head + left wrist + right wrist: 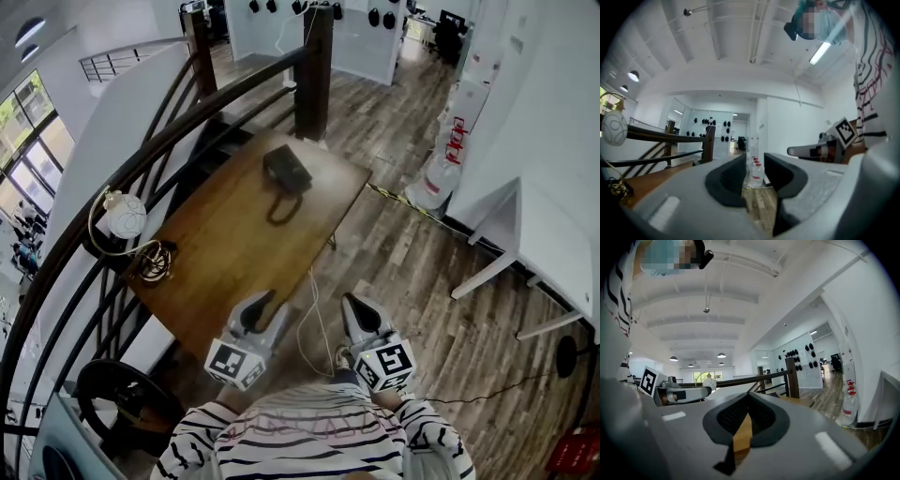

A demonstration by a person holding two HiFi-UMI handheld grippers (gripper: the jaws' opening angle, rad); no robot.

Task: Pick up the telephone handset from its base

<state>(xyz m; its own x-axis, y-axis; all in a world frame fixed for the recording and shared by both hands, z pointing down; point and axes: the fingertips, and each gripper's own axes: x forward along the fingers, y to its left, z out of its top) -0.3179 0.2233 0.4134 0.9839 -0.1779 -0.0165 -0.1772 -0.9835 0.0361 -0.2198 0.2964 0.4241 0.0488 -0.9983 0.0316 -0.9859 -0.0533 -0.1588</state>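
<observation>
The dark telephone, handset resting on its base, sits near the far end of the wooden table; its cord loops toward me. Both grippers hover level near the table's near end, well short of the phone. My left gripper is over the near edge, jaws apart with nothing between them. My right gripper is off the table's right side, and its jaw tips meet on nothing. The phone does not show clearly in either gripper view.
A lamp with a white globe and gold base stands at the table's left edge. A dark curved railing runs along the left, with a wooden post behind. Water bottles and a white table stand right. A thin cable trails on the floor.
</observation>
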